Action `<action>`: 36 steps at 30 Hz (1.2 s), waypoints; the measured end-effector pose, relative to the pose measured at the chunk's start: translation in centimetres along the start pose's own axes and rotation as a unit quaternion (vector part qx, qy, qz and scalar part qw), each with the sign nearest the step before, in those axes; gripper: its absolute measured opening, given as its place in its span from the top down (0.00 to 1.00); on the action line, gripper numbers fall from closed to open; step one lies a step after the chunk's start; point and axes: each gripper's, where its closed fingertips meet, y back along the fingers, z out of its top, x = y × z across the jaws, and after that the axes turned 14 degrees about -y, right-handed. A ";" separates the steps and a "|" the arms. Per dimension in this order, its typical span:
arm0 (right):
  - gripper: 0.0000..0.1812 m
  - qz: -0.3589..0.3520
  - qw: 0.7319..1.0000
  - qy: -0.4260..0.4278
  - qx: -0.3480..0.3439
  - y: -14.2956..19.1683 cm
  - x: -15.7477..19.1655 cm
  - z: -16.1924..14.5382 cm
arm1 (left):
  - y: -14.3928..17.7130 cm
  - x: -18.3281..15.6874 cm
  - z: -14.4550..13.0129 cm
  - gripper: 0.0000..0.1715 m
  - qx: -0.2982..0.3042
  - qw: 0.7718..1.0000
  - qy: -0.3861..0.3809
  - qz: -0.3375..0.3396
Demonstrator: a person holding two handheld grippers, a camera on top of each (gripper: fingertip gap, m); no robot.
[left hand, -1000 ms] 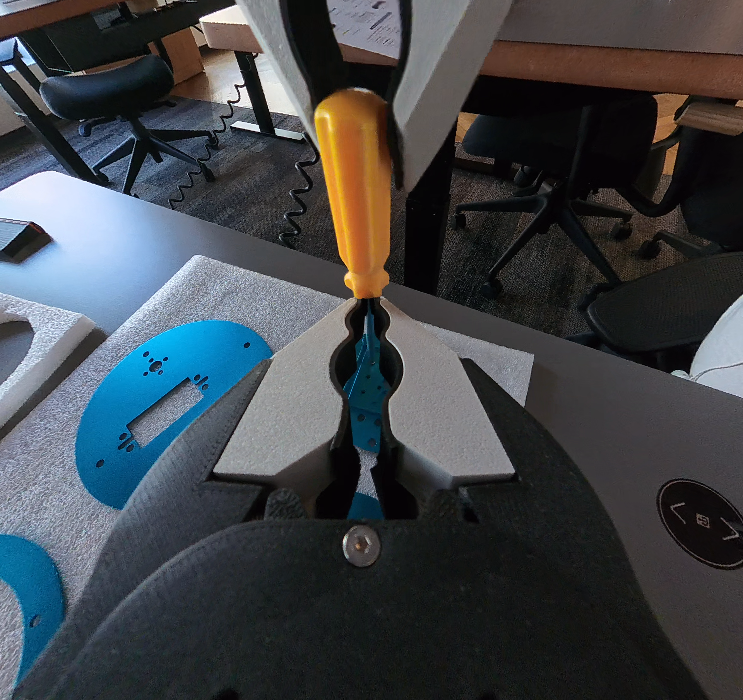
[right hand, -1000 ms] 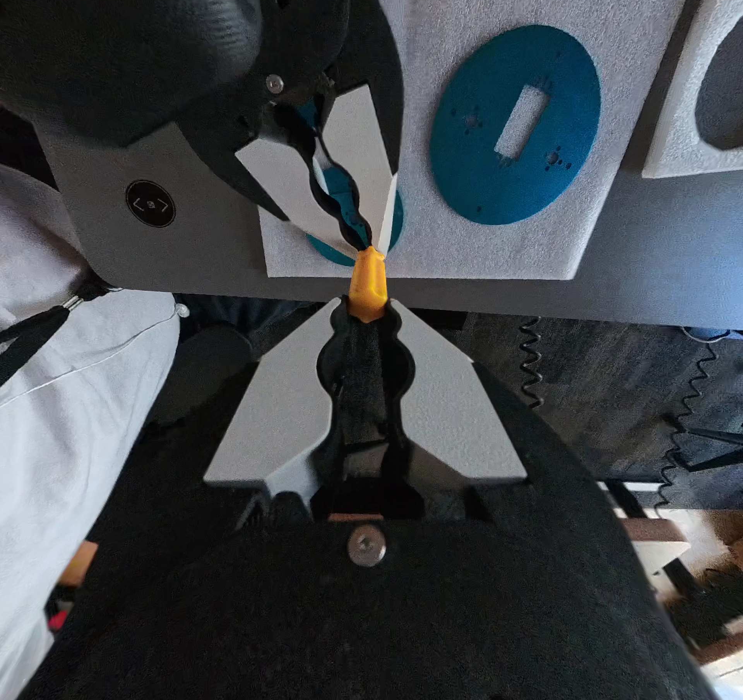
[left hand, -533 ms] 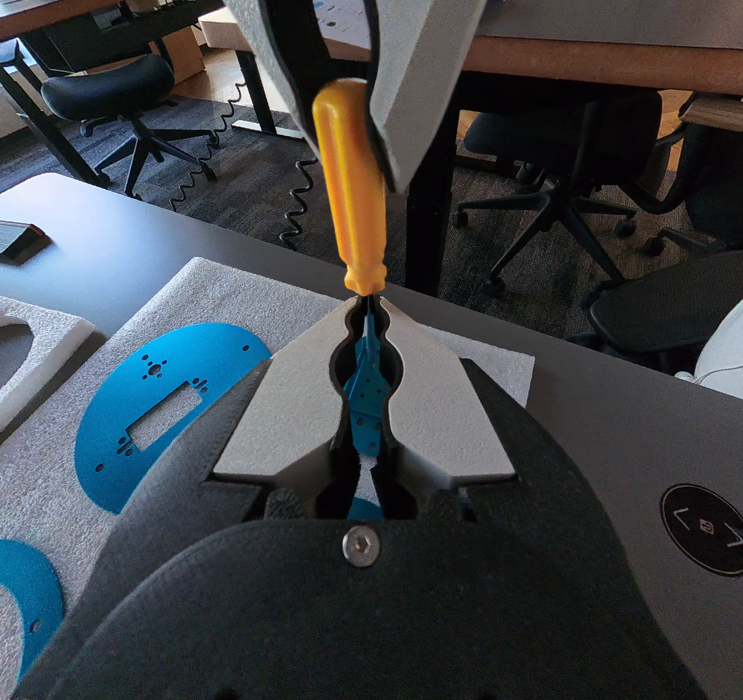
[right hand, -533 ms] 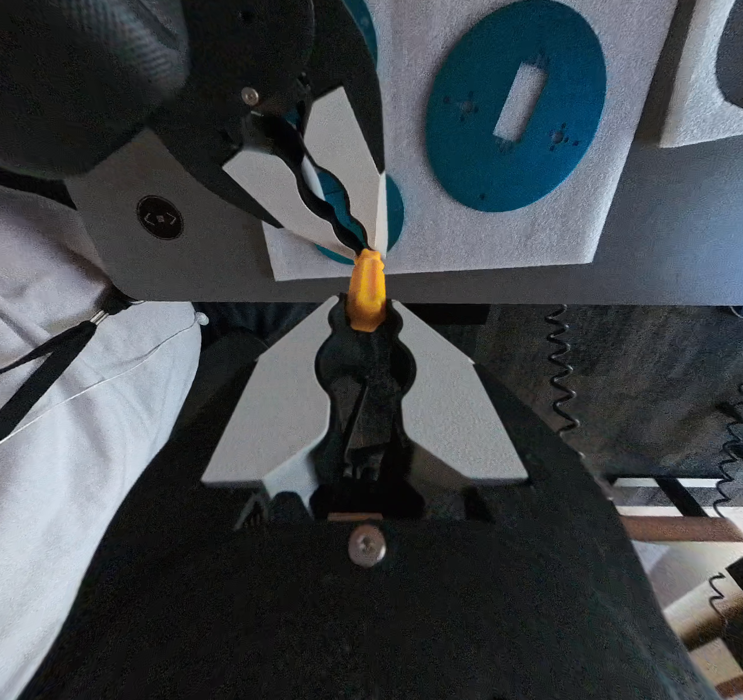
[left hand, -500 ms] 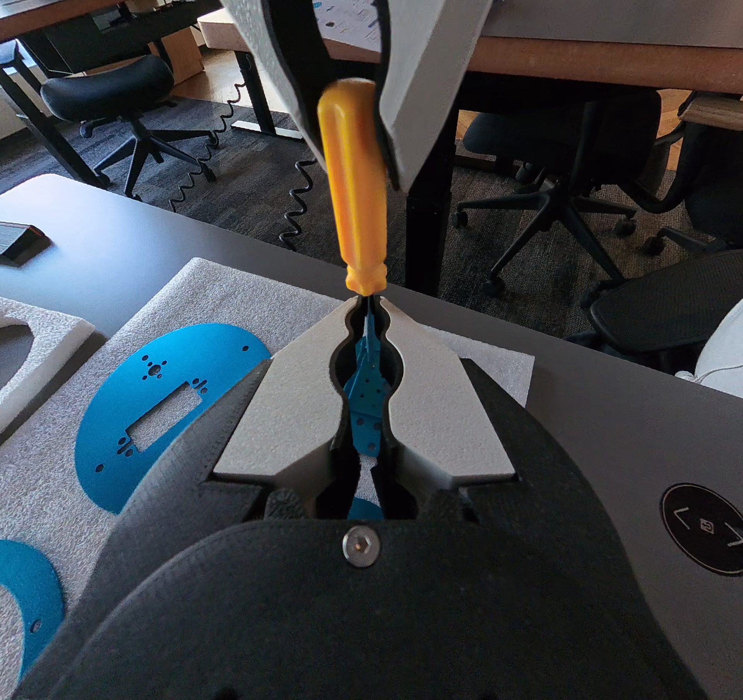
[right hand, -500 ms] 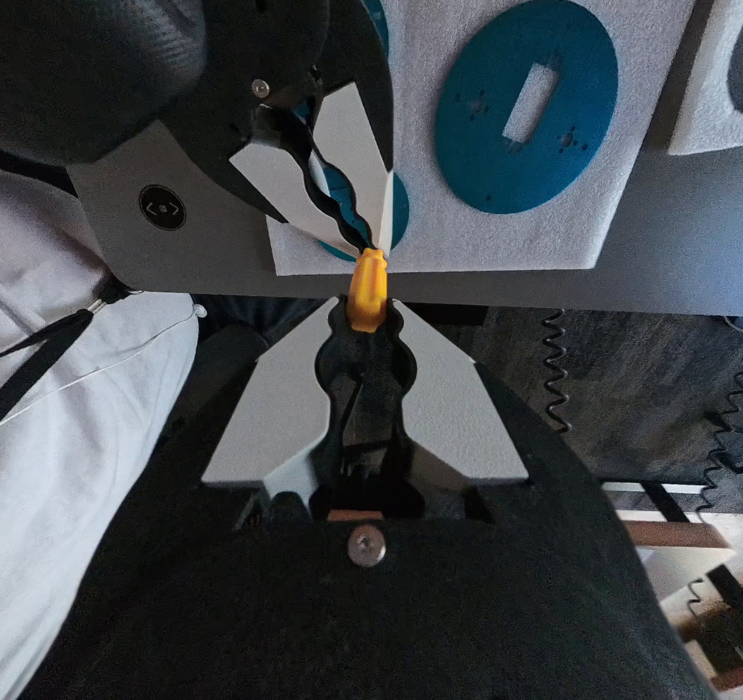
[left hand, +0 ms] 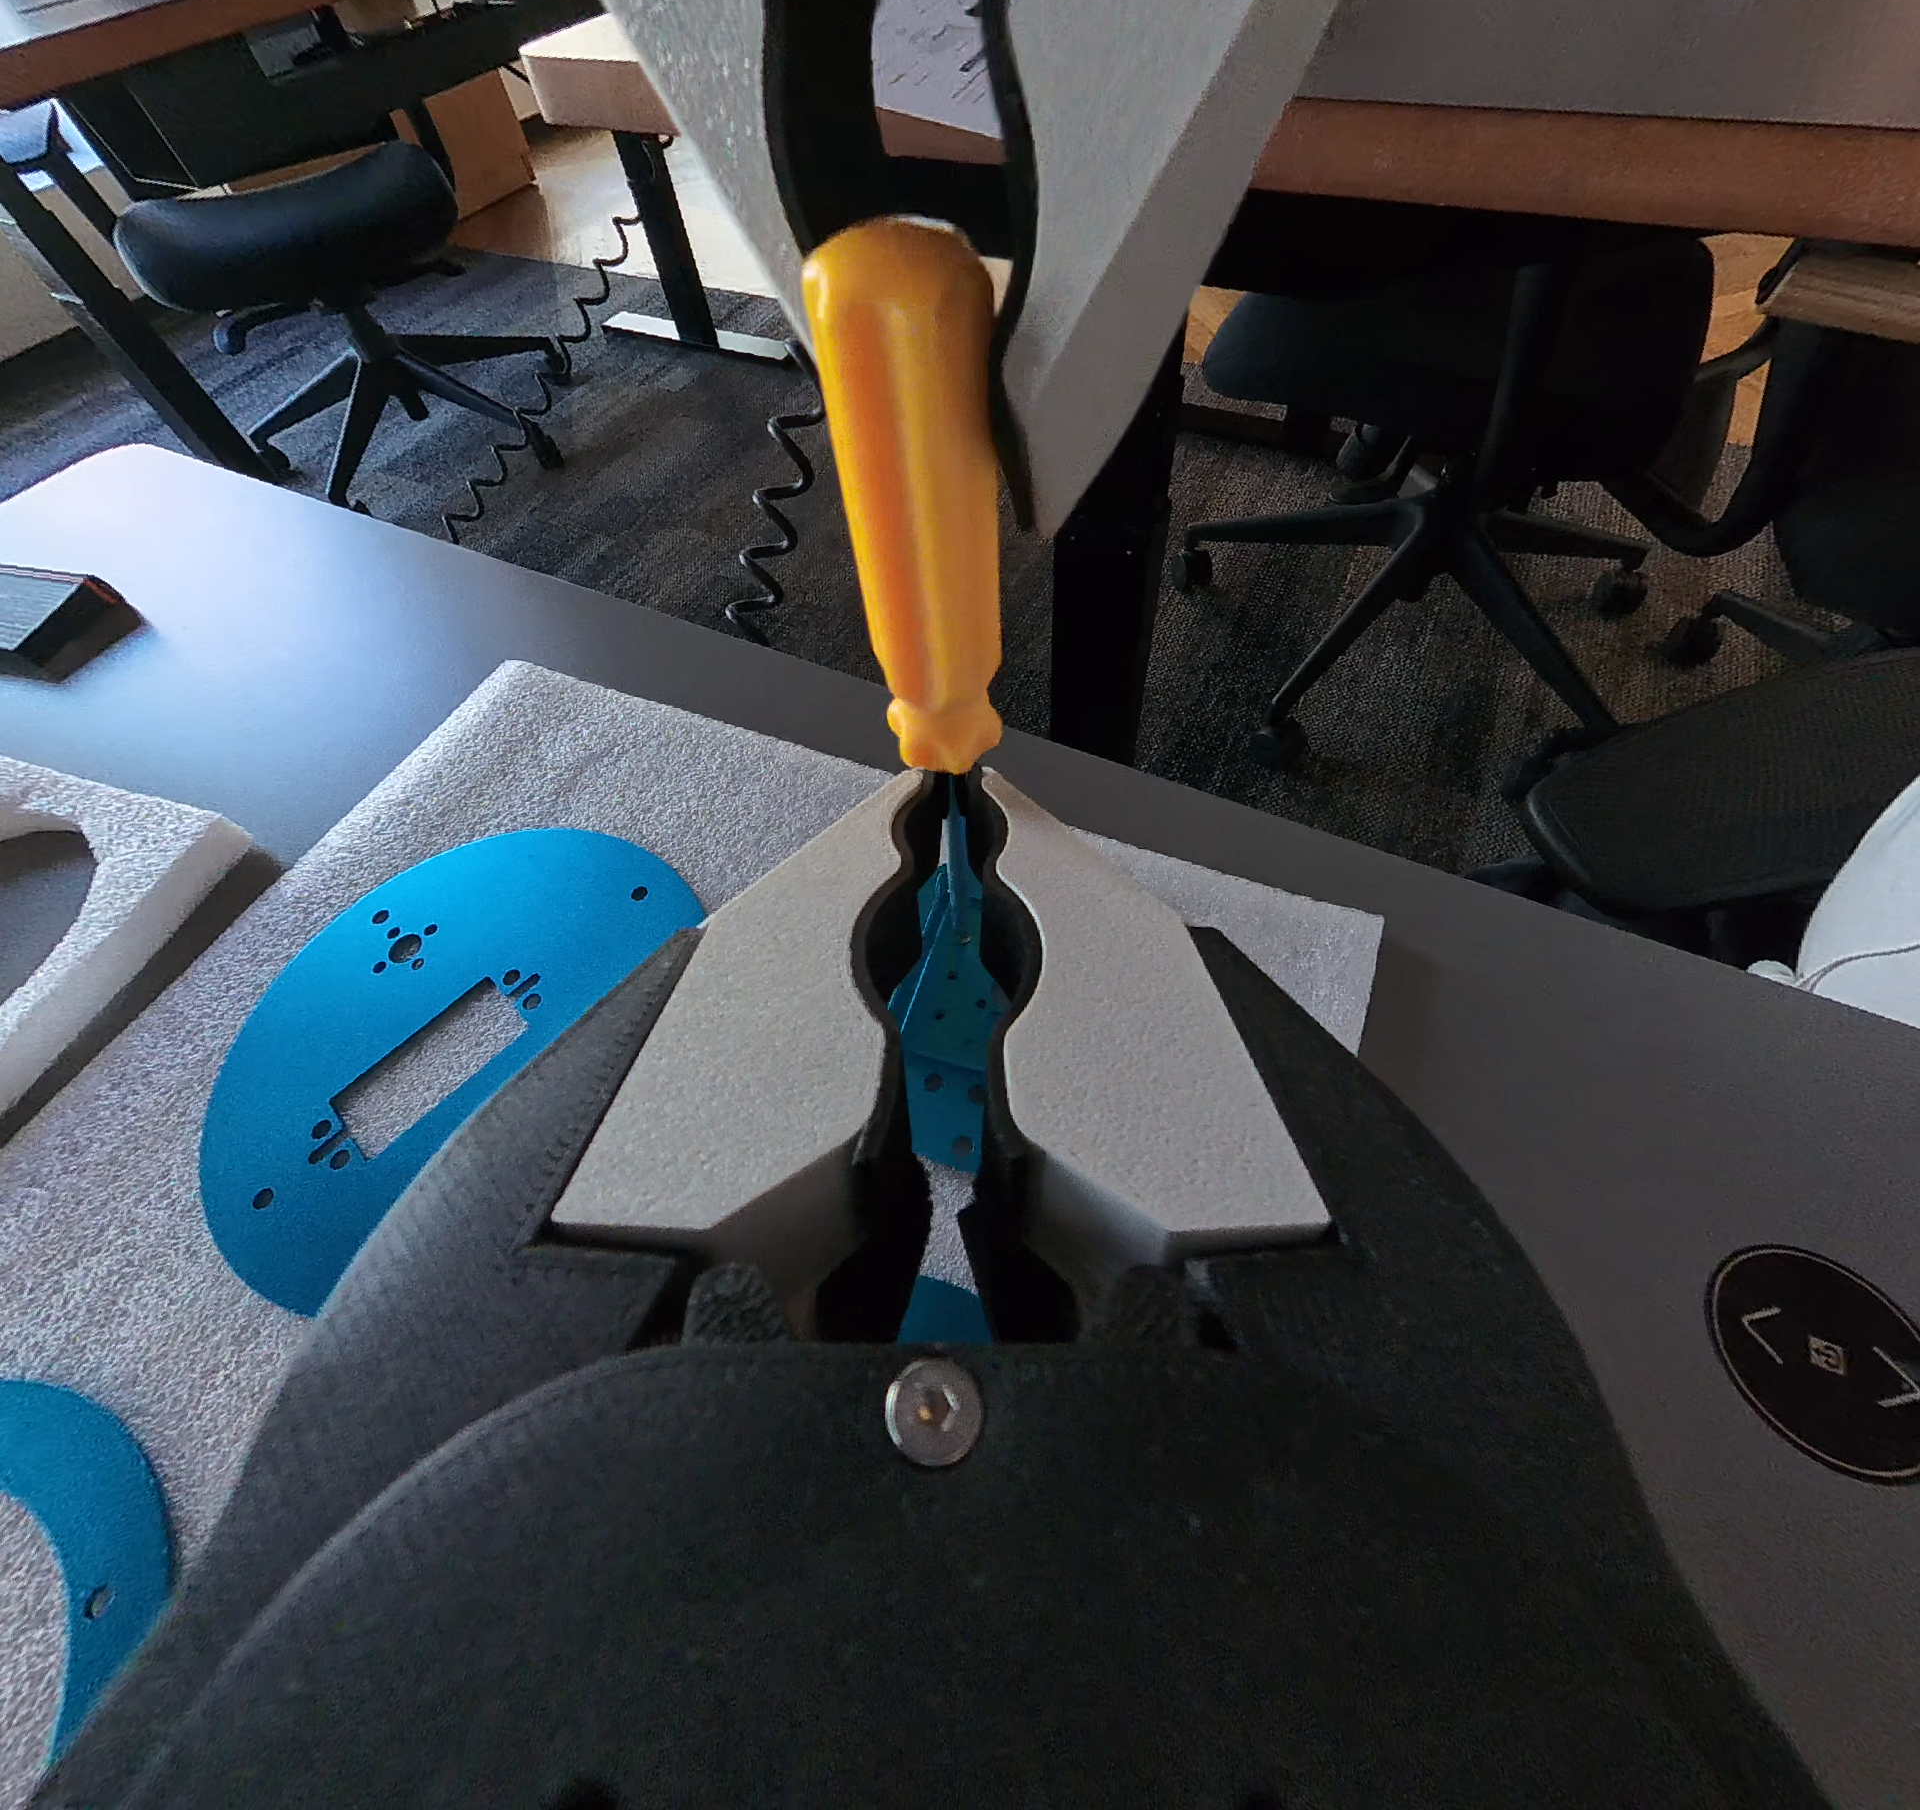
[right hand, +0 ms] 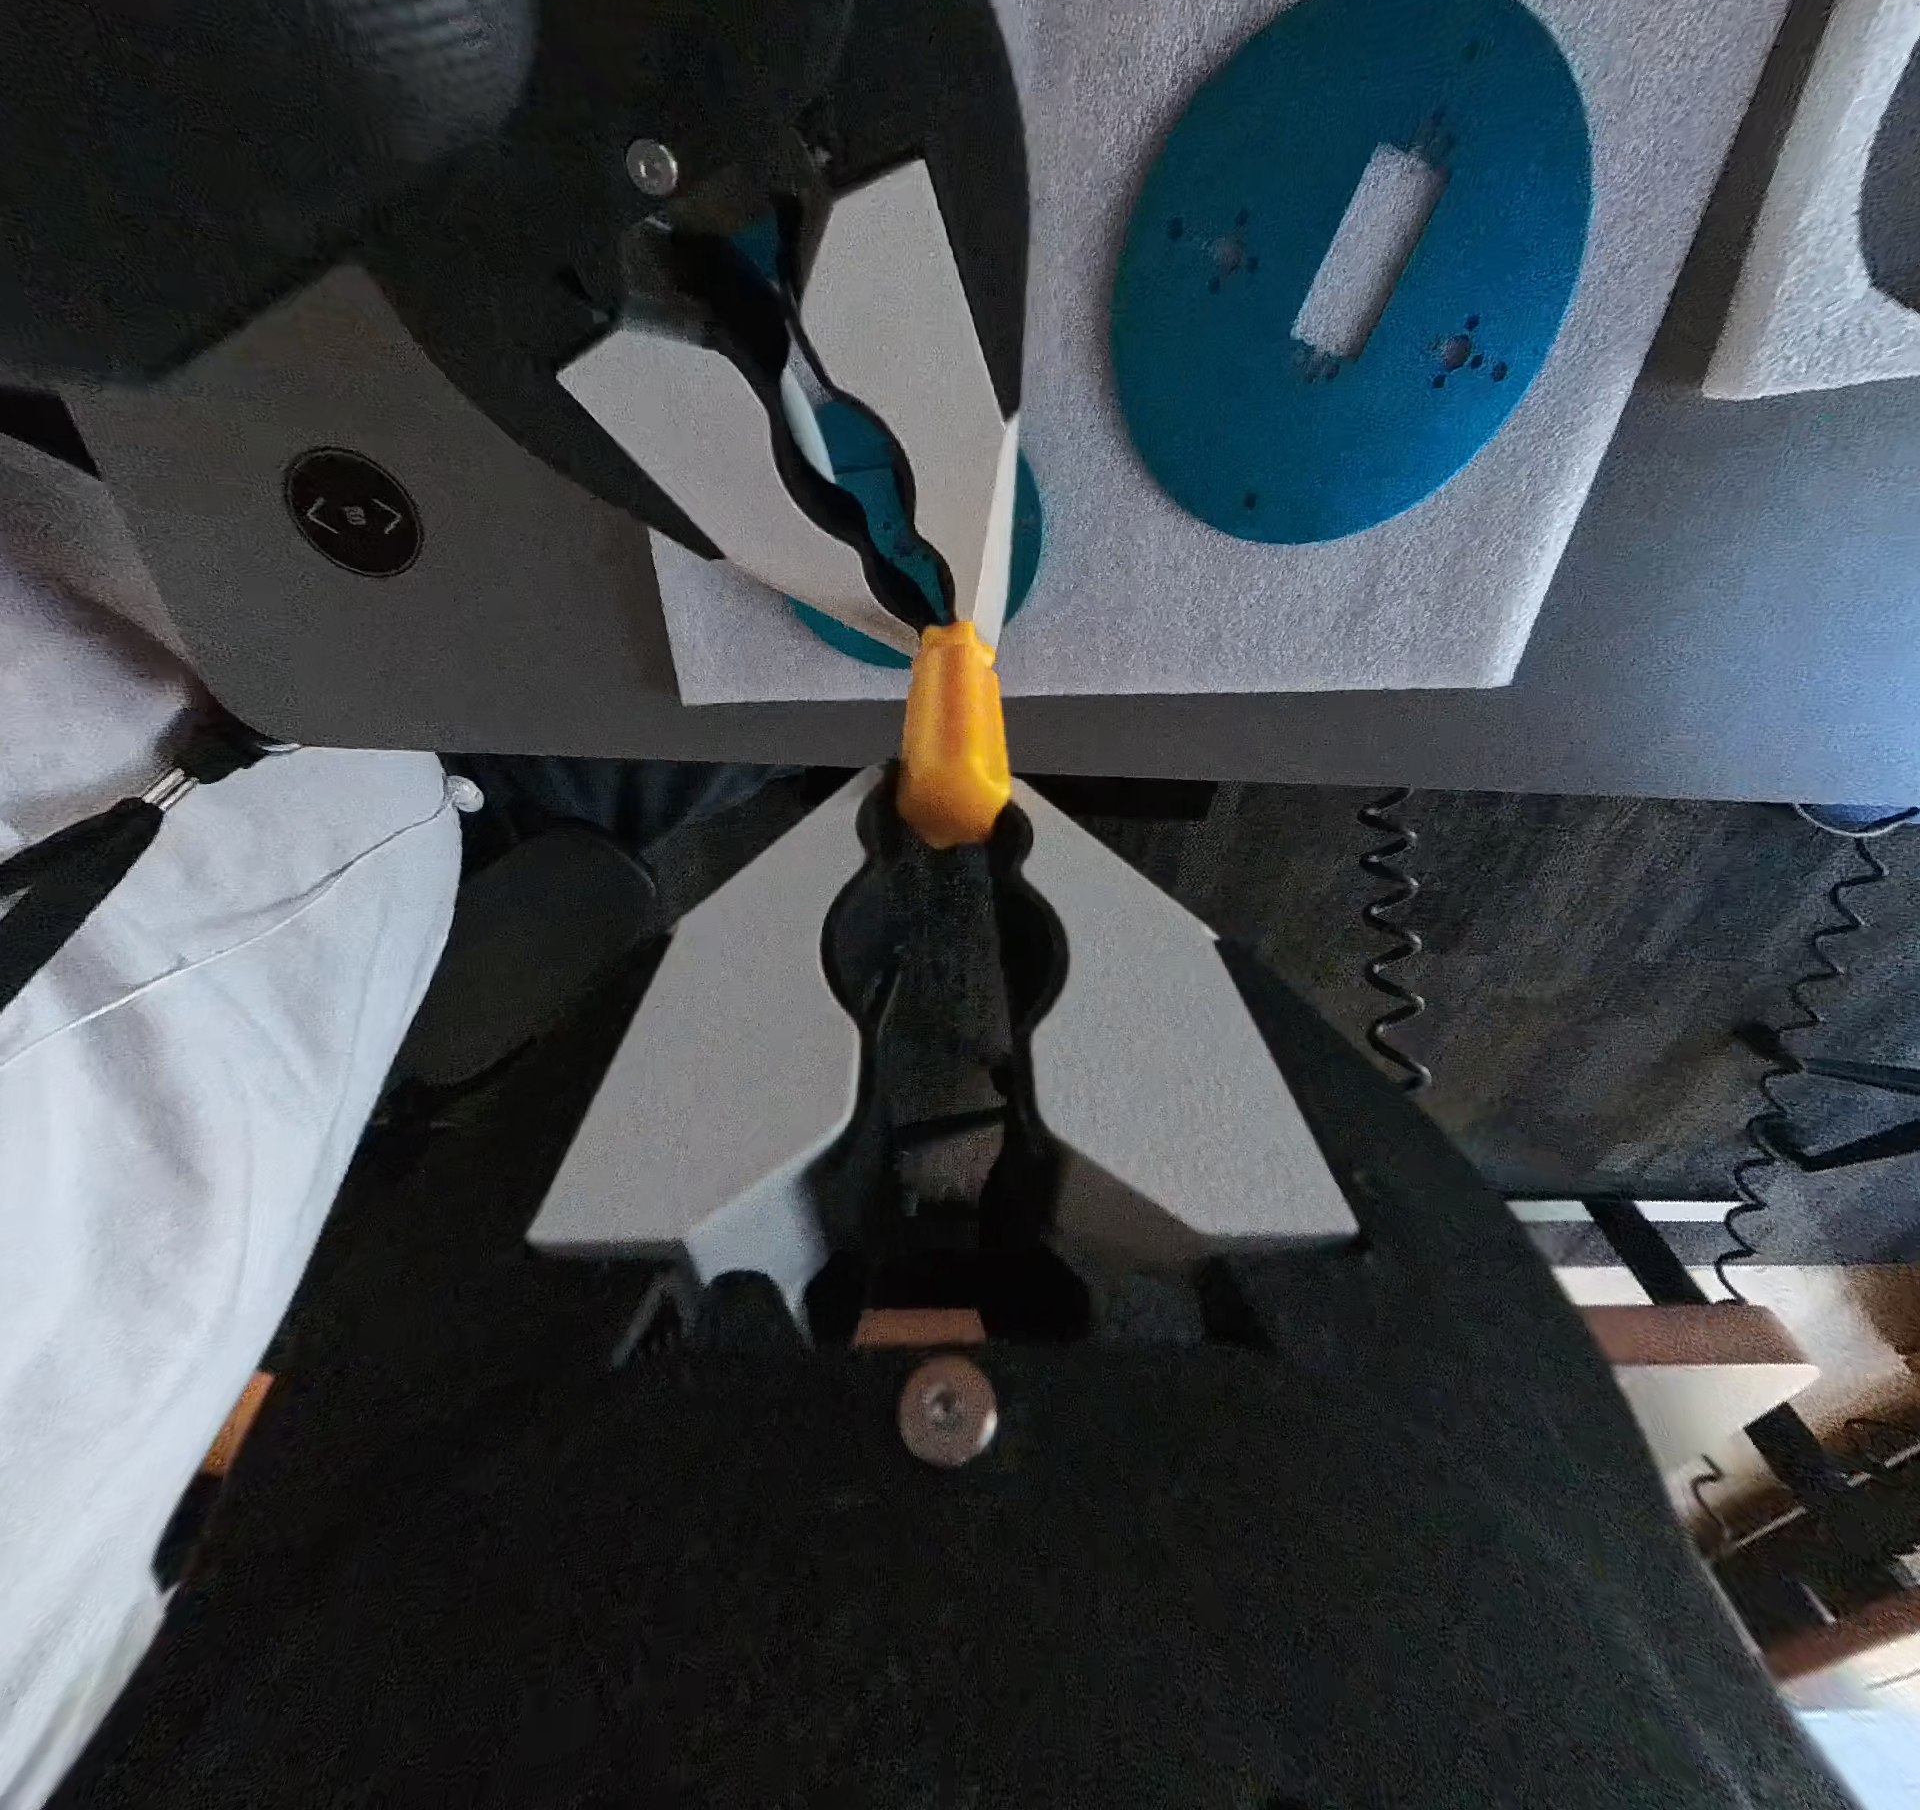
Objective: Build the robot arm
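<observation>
We find the left gripper (left hand: 943, 794) fingers pinching a small blue bracket (left hand: 951, 1017) above the foam pad (left hand: 582, 752) at the bench (left hand: 312, 617) edge, the right gripper (right hand: 940, 804) fingers clamping an orange-handled screwdriver (left hand: 912, 503) whose tip meets it.

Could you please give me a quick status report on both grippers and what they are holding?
Left gripper shut on small blue perforated bracket. Right gripper shut on orange screwdriver, tip at the bracket. Blue oval plate on white foam sheet, clear of both.
</observation>
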 end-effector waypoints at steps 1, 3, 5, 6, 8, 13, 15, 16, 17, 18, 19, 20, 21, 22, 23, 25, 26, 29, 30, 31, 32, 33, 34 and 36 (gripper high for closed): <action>0.92 -0.004 1.000 0.024 -0.004 0.0 0.1 0.1 | 0.0 0.0 0.0 0.98 0.000 1.000 -0.001 0.000; 0.86 -0.046 0.992 0.114 -0.032 0.2 -0.2 0.7 | 0.1 0.1 -0.1 0.98 0.001 1.000 -0.001 0.001; 0.80 -0.097 0.972 0.203 -0.068 0.7 -0.4 1.6 | 0.0 0.0 0.0 0.99 0.001 1.000 -0.001 0.000; 0.87 -0.107 0.964 0.232 -0.074 0.8 -0.4 1.6 | 0.0 0.1 0.0 0.98 0.002 1.000 -0.002 0.002; 0.89 -0.105 0.961 0.247 -0.075 0.8 0.0 1.4 | 0.1 0.0 -0.1 0.99 0.001 1.000 -0.001 0.000; 0.91 -0.019 0.999 0.037 -0.024 0.6 0.1 0.3 | -0.1 -0.1 0.0 0.99 0.002 1.000 -0.003 0.000; 0.90 -0.006 0.999 0.018 -0.037 0.6 0.1 0.6 | 0.0 0.0 0.0 0.99 0.001 1.000 -0.002 0.001; 0.90 -0.013 0.998 0.048 -0.040 0.6 0.1 0.7 | 0.0 0.0 0.0 0.98 0.000 1.000 -0.001 0.000; 0.90 -0.029 0.994 0.093 -0.043 0.7 0.0 0.7 | 0.0 0.0 0.0 0.99 0.001 1.000 -0.002 0.000; 0.85 -0.055 0.986 0.144 -0.059 0.9 -0.2 1.1 | 0.0 0.0 0.0 0.99 0.001 1.000 -0.003 0.001; 0.82 -0.080 0.975 0.192 -0.078 1.1 -0.3 1.5 | -0.1 0.0 0.0 0.99 0.001 1.000 -0.003 0.000; 0.84 -0.088 0.965 0.233 -0.085 1.3 0.0 1.6 | 0.0 0.0 0.0 0.99 0.001 1.000 -0.003 0.000; 0.89 -0.085 0.958 0.260 -0.082 1.1 0.4 1.3 | 0.0 0.0 0.0 0.99 0.001 1.000 -0.004 -0.001; 0.89 -0.091 0.956 0.268 -0.081 1.1 0.4 1.3 | 0.0 -0.1 0.0 0.99 0.001 1.000 -0.004 -0.001; 0.89 -0.088 0.960 0.257 -0.073 1.1 0.4 1.1 | -0.1 -0.1 0.0 0.99 0.001 1.000 -0.005 -0.002; 0.90 -0.067 0.980 0.183 -0.045 1.1 0.3 0.7 | -0.2 -0.1 0.1 0.99 0.002 1.000 -0.006 -0.002; 0.90 -0.050 0.990 0.125 -0.033 1.0 0.3 0.5 | -0.2 -0.1 0.1 0.98 0.002 1.000 -0.006 -0.002; 0.91 -0.001 1.000 0.014 -0.022 1.0 0.4 0.5 | -0.2 -0.2 0.1 0.99 0.001 1.000 -0.006 -0.003; 0.91 -0.003 0.999 0.045 -0.027 1.0 0.4 0.6 | -0.1 -0.1 0.1 0.99 0.001 1.000 -0.007 -0.002; 0.91 -0.008 0.996 0.083 -0.037 1.0 0.5 0.8 | -0.1 -0.1 0.1 0.99 0.001 1.000 -0.006 -0.002; 0.89 -0.018 0.991 0.119 -0.052 1.1 0.6 1.1 | -0.1 -0.1 0.0 0.99 0.002 1.000 -0.006 -0.001; 0.83 -0.029 0.985 0.154 -0.067 1.2 0.7 1.3 | -0.1 -0.1 0.0 0.99 0.002 1.000 -0.006 0.000; 0.80 -0.043 0.978 0.188 -0.077 1.3 0.7 1.4 | 0.0 0.0 0.0 0.99 0.002 1.000 -0.006 -0.001; 0.83 -0.052 0.969 0.232 -0.073 1.3 0.8 1.1 | -0.1 0.0 0.0 0.99 0.003 1.000 -0.006 -0.001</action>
